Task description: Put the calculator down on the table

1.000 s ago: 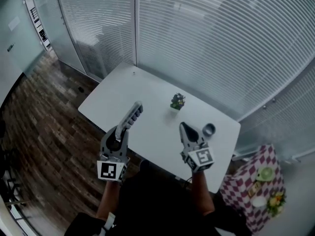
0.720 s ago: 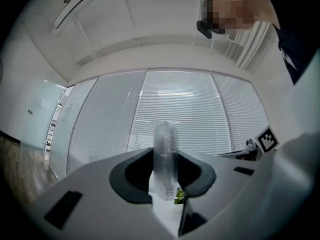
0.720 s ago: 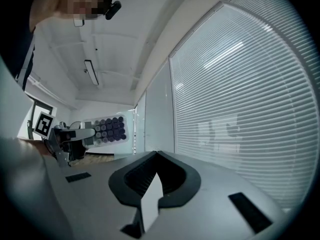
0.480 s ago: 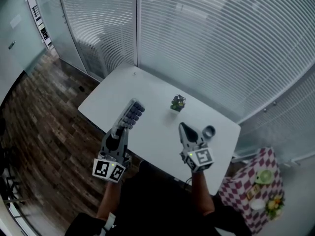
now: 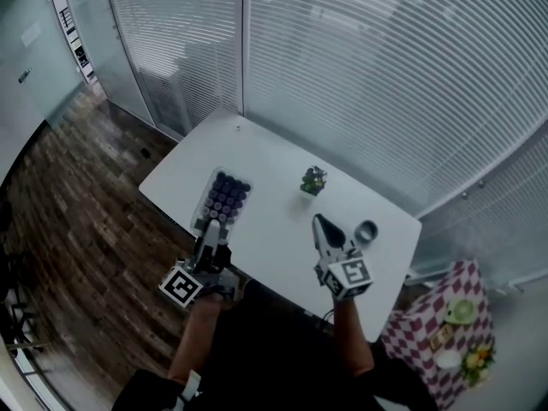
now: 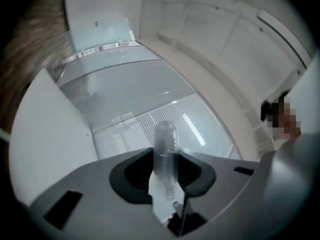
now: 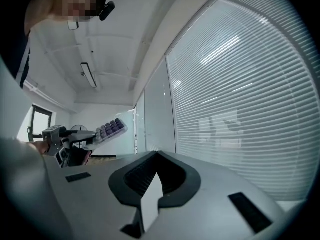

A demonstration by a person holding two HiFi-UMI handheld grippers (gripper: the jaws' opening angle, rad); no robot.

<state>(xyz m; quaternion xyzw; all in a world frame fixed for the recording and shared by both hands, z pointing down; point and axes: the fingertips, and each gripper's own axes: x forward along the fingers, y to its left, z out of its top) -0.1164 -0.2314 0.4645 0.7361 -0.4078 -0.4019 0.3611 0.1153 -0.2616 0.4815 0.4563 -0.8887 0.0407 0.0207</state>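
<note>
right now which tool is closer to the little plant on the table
Right. The right tool sits just short of the plant; the left tool, gripping the calculator, is well off to its left.

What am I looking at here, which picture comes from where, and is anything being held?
There is no robot arm: a person holds a two-fingered gripper in each hand. The wide picture comes from a camera on the person's head, looking down on a white table. The other two cameras ride on the grippers and look along their fingers. The left gripper is shut on the calculator, keys up, not yet laid down. Its own view shows the calculator edge-on between the fingers. The right gripper is shut and empty. On the table stand a small potted plant and a small grey round object.
</note>
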